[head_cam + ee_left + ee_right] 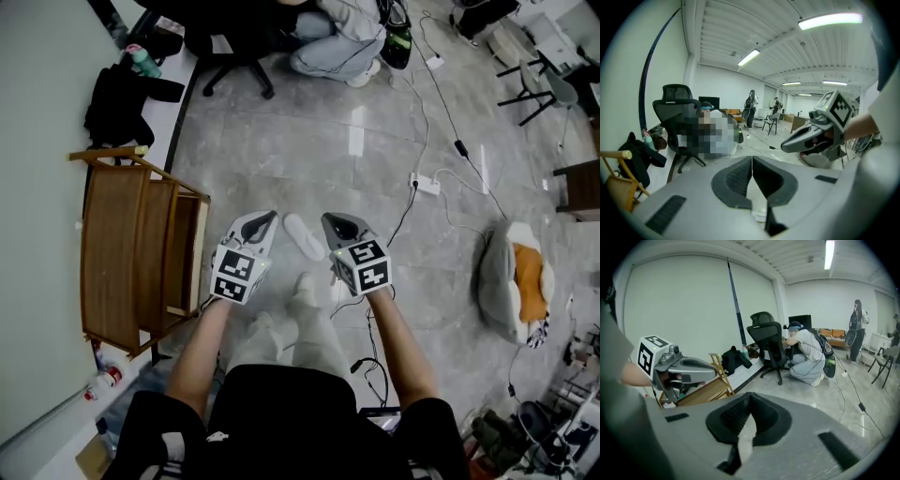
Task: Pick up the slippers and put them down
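The left gripper and the right gripper are side by side in the middle of the frame. Both have their jaws pressed together, with nothing in them. A white slipper lies on the grey floor. It shows between the two gripper tips.

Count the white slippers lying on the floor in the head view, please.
1. One white slipper lies on the grey floor between the tips of the left gripper and the right gripper. Another may be hidden under the grippers or the person's legs.
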Demonstrator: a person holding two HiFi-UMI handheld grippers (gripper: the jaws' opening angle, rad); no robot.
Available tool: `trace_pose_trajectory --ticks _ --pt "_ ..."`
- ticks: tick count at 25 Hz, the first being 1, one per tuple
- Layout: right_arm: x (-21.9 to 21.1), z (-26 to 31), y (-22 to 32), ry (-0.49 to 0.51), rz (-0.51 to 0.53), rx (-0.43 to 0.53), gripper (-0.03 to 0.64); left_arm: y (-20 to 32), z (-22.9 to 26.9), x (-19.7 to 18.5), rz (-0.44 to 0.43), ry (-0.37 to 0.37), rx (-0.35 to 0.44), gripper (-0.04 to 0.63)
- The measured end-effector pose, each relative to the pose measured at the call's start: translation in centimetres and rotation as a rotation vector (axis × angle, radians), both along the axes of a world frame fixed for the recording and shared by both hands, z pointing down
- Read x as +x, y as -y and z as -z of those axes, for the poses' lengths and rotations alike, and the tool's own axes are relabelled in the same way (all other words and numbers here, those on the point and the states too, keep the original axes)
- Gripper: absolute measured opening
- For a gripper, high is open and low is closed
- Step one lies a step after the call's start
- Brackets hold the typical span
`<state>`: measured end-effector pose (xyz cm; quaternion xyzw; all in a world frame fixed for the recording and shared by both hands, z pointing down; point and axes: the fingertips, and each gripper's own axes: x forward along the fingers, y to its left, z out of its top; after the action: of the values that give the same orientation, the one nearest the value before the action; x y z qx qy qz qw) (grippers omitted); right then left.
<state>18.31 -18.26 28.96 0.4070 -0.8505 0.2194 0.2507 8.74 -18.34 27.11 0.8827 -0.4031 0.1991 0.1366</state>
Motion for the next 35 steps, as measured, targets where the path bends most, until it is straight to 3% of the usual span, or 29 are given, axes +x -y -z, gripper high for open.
trace_pose_trajectory --ticks 15,35 --pt "-3.2 12.7 -4.7 0.026 0.004 0.143 0.000 -5.9 12.2 -3.7 0.055 -0.041 0.110 0.006" --pt "-10.8 20.2 -16.7 0.032 0.024 0.308 0.000 -19.0 20.4 -12.2 0.101 -0.135 0.247 0.006"
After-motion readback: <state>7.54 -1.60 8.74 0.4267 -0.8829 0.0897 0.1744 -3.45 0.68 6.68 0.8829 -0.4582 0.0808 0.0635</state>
